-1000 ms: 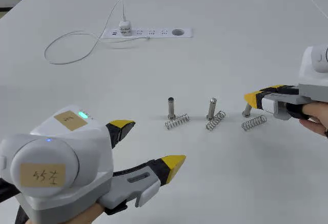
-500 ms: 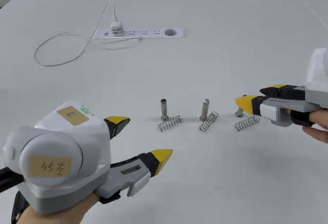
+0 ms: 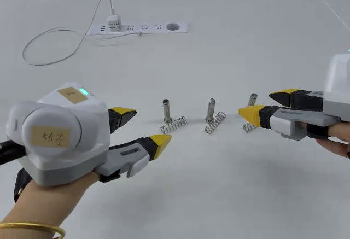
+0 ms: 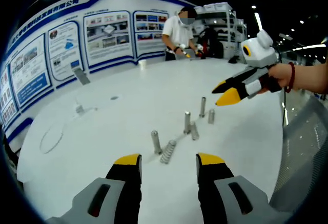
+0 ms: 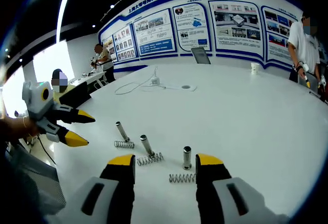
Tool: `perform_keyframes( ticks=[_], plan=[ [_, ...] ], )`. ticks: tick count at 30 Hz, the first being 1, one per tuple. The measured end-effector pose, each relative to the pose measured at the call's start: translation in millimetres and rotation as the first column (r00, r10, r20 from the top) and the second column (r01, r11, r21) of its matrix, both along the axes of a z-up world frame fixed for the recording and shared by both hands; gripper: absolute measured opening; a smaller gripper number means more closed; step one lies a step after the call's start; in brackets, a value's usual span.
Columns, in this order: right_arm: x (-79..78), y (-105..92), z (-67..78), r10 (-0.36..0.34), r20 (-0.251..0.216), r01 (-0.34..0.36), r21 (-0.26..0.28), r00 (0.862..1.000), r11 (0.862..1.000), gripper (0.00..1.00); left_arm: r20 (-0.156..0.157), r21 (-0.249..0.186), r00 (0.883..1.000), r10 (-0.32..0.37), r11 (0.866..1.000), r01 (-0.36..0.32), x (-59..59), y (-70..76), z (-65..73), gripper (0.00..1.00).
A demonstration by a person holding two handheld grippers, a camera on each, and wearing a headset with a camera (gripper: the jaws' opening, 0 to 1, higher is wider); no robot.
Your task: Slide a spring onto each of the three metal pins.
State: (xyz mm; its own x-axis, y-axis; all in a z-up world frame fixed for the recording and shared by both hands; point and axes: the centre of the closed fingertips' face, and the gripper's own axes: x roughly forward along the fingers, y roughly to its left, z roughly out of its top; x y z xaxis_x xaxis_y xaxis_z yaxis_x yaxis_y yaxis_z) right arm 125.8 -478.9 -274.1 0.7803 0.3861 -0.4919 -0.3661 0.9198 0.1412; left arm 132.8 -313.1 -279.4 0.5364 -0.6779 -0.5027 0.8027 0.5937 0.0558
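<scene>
Three short metal pins stand upright in a row on the white table: left pin [image 3: 166,110], middle pin [image 3: 211,109], right pin [image 3: 252,99]. A loose spring lies at the foot of each: left spring [image 3: 174,124], middle spring [image 3: 215,122], right spring [image 3: 249,126]. My right gripper [image 3: 265,105] is open just right of the right pin, its nearer tip above the right spring; its own view shows that pin [image 5: 187,157] and spring [image 5: 183,178] between its tips. My left gripper [image 3: 143,126] is open and holds nothing, left of the left pin [image 4: 155,142].
A white power strip [image 3: 139,28] with a plug and a looping white cable [image 3: 49,36] lies at the far left of the table. People stand at other tables [image 5: 100,55] in the background. Bare tabletop [image 3: 219,184] stretches in front of the pins.
My right gripper has moved left, so its tips now reach the right pin and spring. The left gripper has risen slightly. The head camera has shifted; pins and springs lie as before.
</scene>
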Motion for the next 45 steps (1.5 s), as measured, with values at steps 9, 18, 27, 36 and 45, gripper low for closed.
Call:
perform_keyframes(
  ticks=[9, 18, 27, 36, 45],
  plan=[
    [-8.2, 9.5, 2.7, 0.036, 0.021, -0.036, 0.019, 0.999, 0.999, 0.54, -0.024, 0.022, 0.999, -0.031, 0.999, 0.032, 8.7, -7.5, -14.7, 0.37],
    [-12.0, 11.5, 1.2, 0.042, 0.02, -0.042, 0.03, 0.999, 0.999, 0.55, -0.076, 0.037, 0.996, -0.046, 0.998, 0.049, 17.8, -13.4, -34.9, 0.32],
    [-16.3, 10.9, -4.6, 0.038, 0.004, -0.038, 0.035, 0.999, 0.999, 0.56, -0.105, 0.057, 0.992, -0.071, 0.995, 0.077, 21.4, -17.9, -51.4, 0.27],
    [-20.4, 10.5, -12.0, 0.031, -0.018, -0.03, 0.05, 0.999, 0.998, 0.56, -0.123, 0.078, 0.987, -0.1, 0.991, 0.11, 23.2, -23.4, -63.1, 0.23],
    [-22.6, 8.7, -16.7, 0.018, -0.032, -0.016, 0.056, 0.999, 0.998, 0.56, -0.141, 0.062, 0.985, -0.096, 0.992, 0.106, 26.6, -24.2, -66.4, 0.2]
  ],
)
